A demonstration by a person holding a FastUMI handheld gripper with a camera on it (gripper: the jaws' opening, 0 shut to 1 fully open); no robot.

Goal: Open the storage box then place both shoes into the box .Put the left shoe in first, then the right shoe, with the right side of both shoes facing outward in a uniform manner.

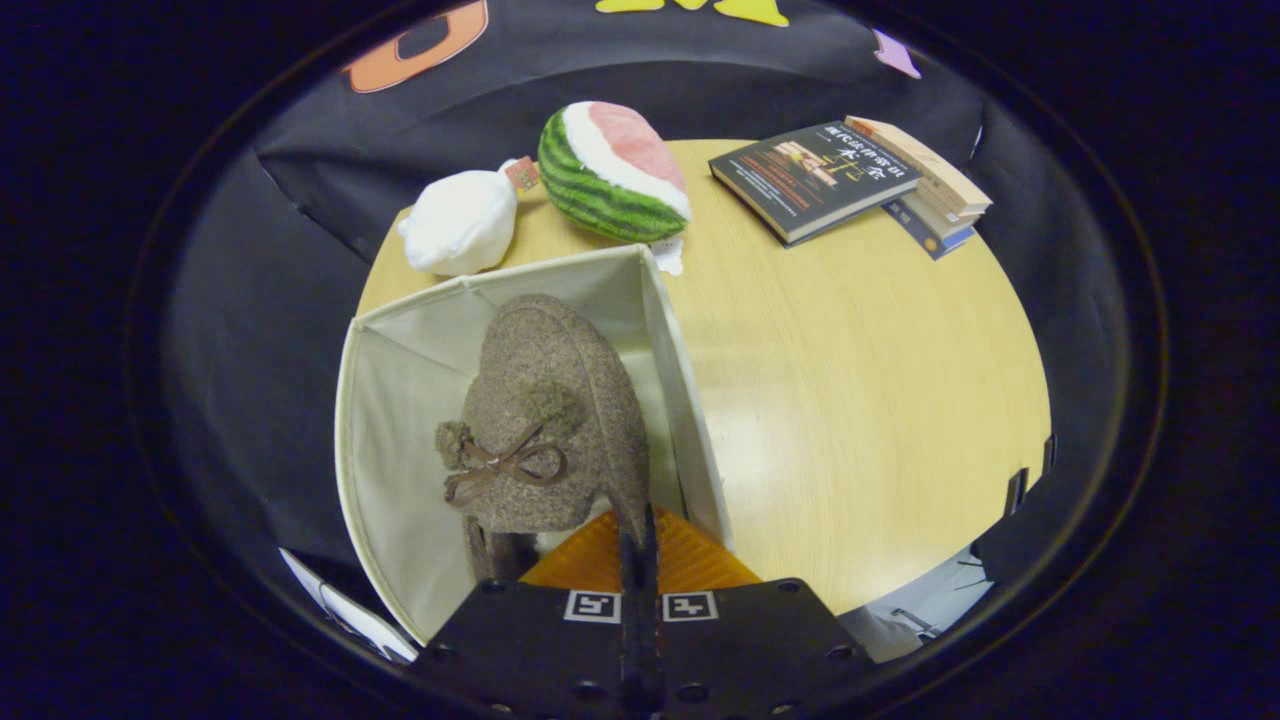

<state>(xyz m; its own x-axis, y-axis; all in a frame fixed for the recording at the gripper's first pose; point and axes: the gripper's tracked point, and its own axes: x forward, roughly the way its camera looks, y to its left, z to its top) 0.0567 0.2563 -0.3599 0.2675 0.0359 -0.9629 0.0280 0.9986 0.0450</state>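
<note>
Your gripper (640, 540) sits at the bottom centre of the frame, its orange fingers (690, 565) drawn almost together and pinching the rim of the brown shoe (550, 420) — you are holding it by that edge. The shoe hangs just ahead of the fingers and slightly left, its long axis running up the frame away from you, bow toward you. It is already over the open cream box (400, 420), close to the box's right wall. The coming move, I judge, is mostly straight down — keep clear of that wall. Beyond, on the table (860, 400), lie a watermelon toy (610, 175) and books (850, 175).
</note>
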